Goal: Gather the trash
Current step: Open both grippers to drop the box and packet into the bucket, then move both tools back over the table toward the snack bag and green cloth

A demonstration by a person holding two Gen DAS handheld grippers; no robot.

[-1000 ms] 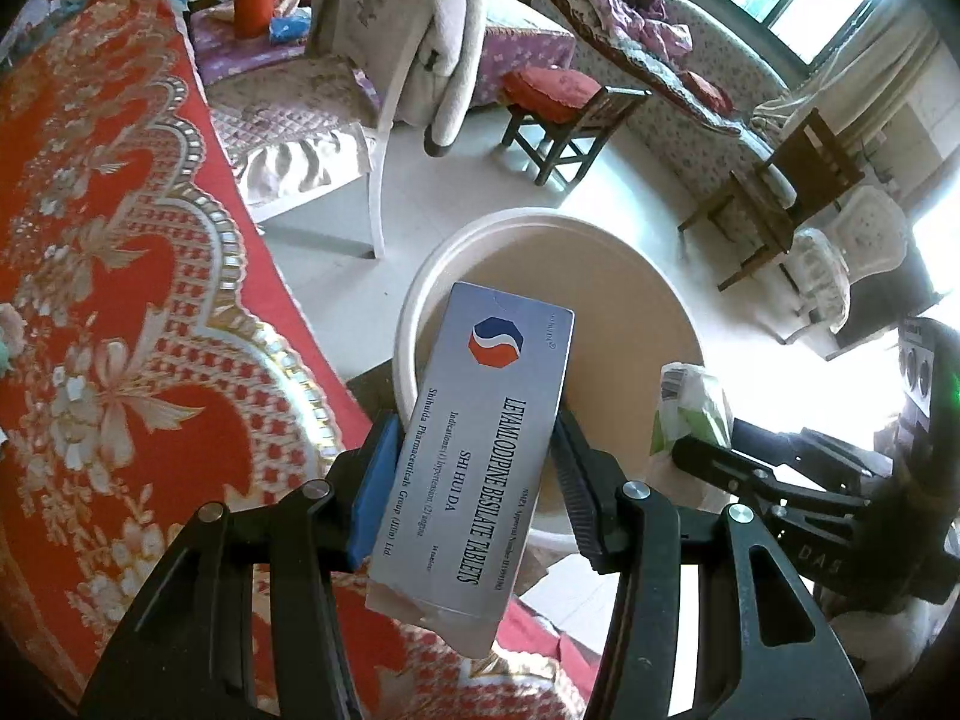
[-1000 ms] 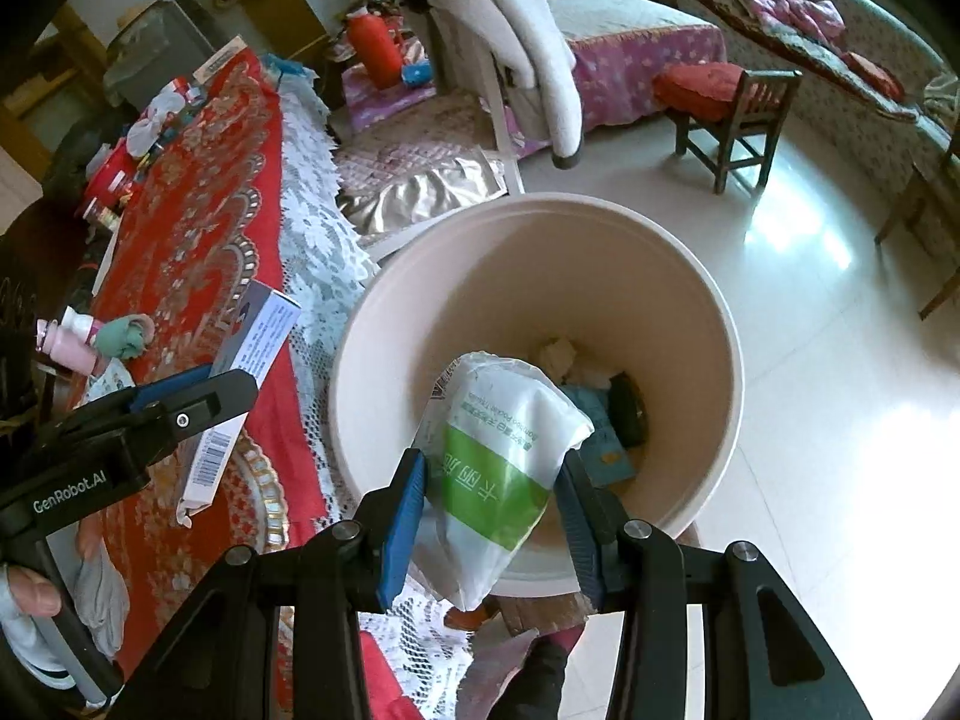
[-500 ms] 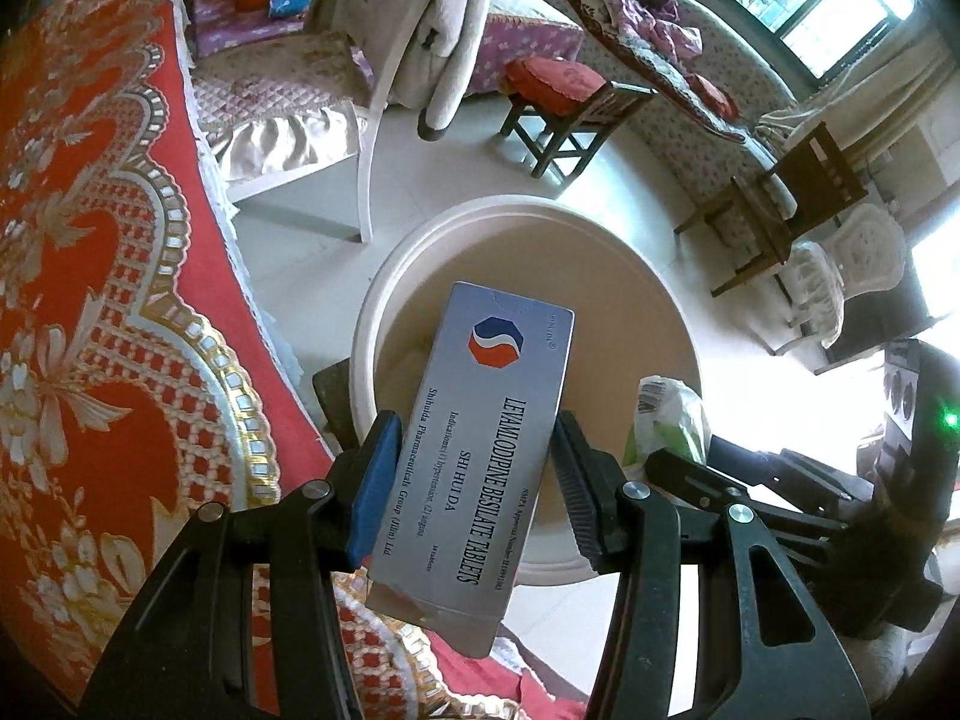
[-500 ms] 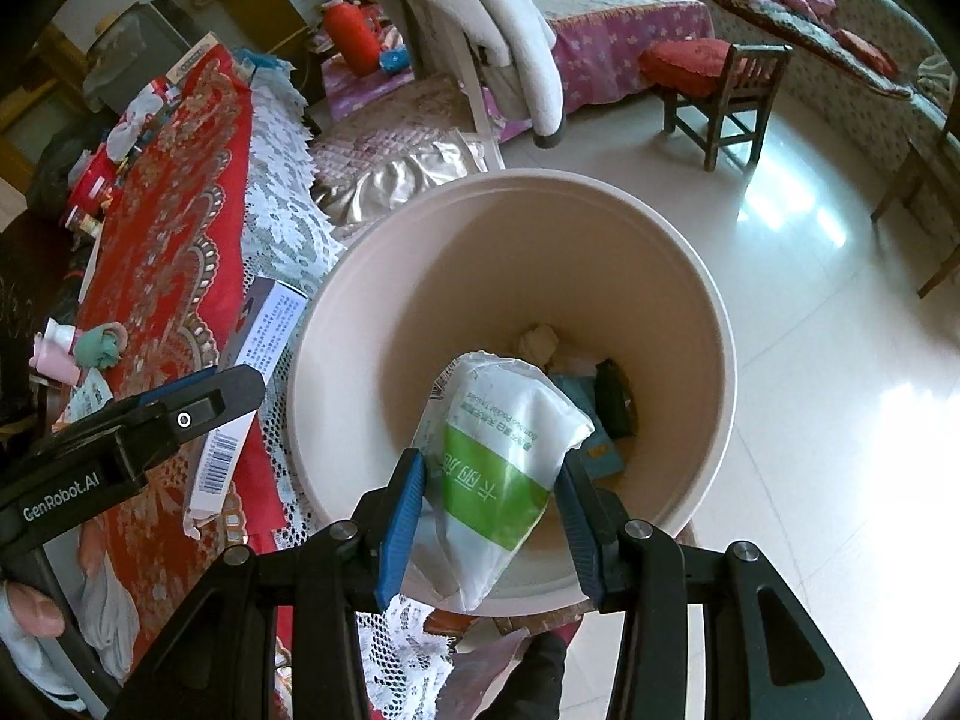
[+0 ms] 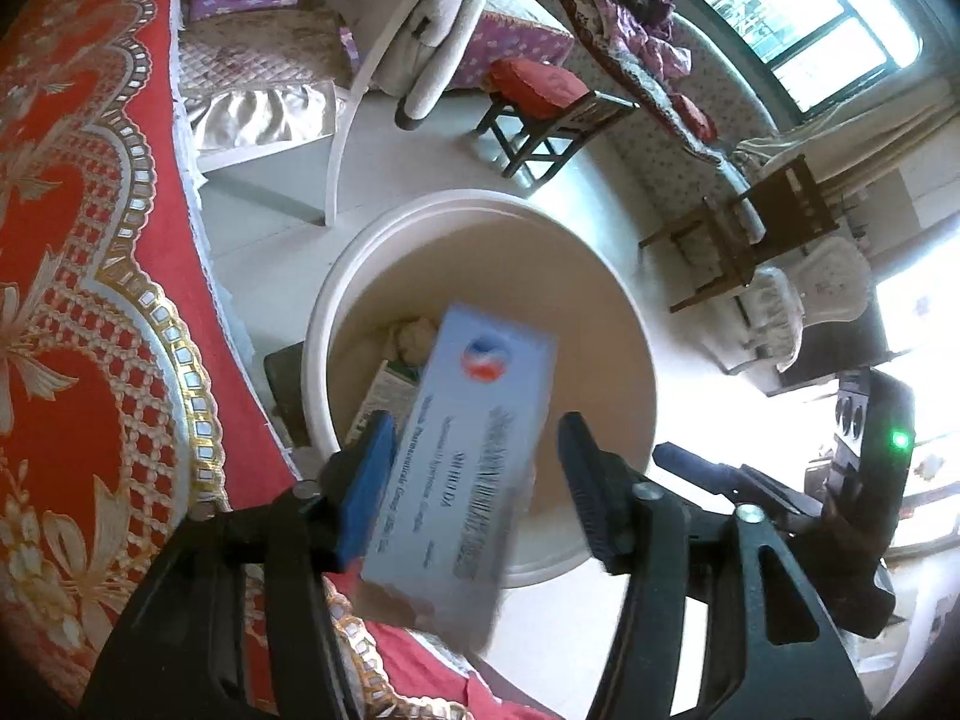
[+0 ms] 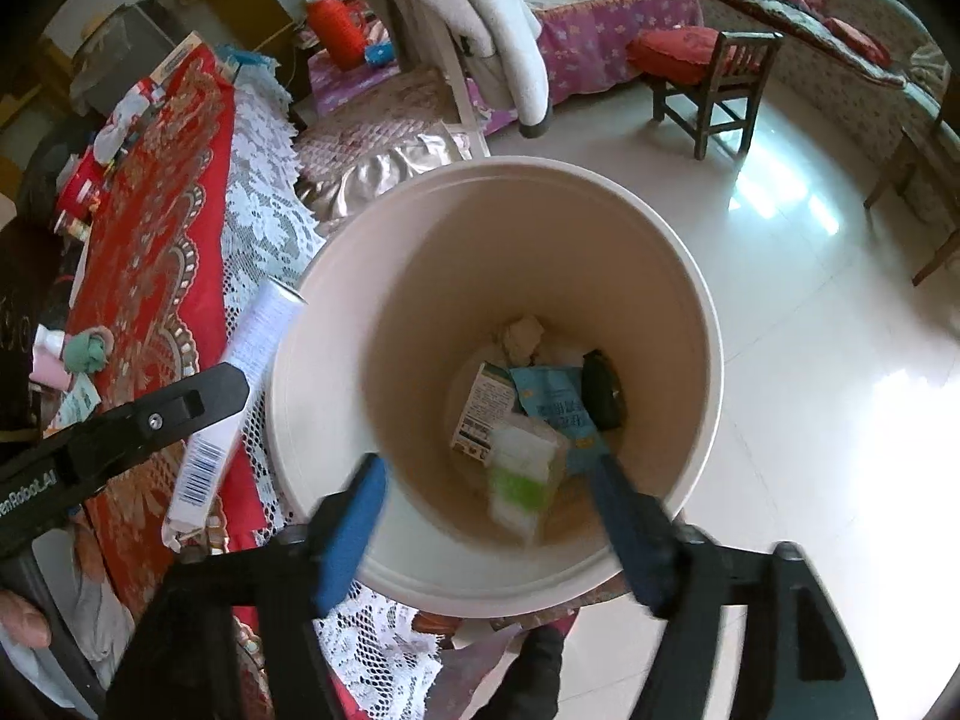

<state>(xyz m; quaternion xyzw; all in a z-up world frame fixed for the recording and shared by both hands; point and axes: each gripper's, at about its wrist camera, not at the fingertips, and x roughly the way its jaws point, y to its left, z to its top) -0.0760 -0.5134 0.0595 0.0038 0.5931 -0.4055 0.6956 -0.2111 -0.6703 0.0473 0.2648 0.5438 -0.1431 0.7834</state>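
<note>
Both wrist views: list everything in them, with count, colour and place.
Bin: one, cream, on the floor beside the table.
Tablet box: one, silver-grey, blurred, between the left gripper's parted jaws.
Packet: one, green and white, blurred, inside the bin's mouth.
Blue wrapper: one, at the bin's bottom among other trash.
Tablecloth: one, red and gold, on the table.
Stool: one, dark wood, red cushion, on the floor beyond the bin.
Flask: one, red, far background.
Left gripper: open.
Right gripper: open, over the bin.
</note>
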